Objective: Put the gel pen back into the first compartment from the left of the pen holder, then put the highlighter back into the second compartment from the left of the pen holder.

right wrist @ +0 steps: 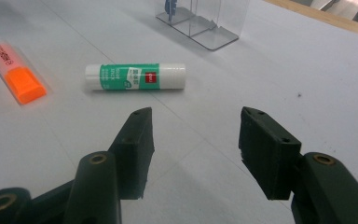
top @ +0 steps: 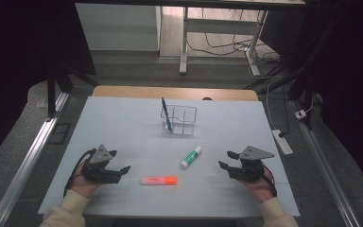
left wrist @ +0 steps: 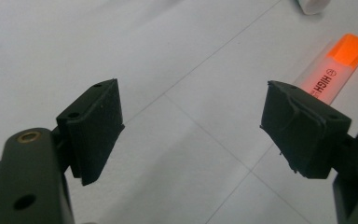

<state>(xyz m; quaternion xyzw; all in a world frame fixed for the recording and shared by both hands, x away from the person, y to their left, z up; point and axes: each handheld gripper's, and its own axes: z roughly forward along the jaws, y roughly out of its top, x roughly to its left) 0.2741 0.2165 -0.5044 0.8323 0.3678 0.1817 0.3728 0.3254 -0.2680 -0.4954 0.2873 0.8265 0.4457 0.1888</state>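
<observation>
Looking barely started: blue pen (top: 166, 115) already in the clear organizer (top: 179, 120), glue stick (top: 190, 157) and orange highlighter (top: 159, 180) still lying loose; left gripper (top: 119, 163) and right gripper (top: 226, 160) both wide, empty.

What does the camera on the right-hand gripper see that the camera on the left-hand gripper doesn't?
Right gripper view alone: the green-and-white glue stick lying on its side, the clear plastic organiser, the table's wooden edge, and the right gripper, jaws open with nothing between them.

Left gripper view alone: the left gripper, jaws open and empty, and the word HIGH on the highlighter.

Shared: the orange highlighter and the white table surface.
</observation>
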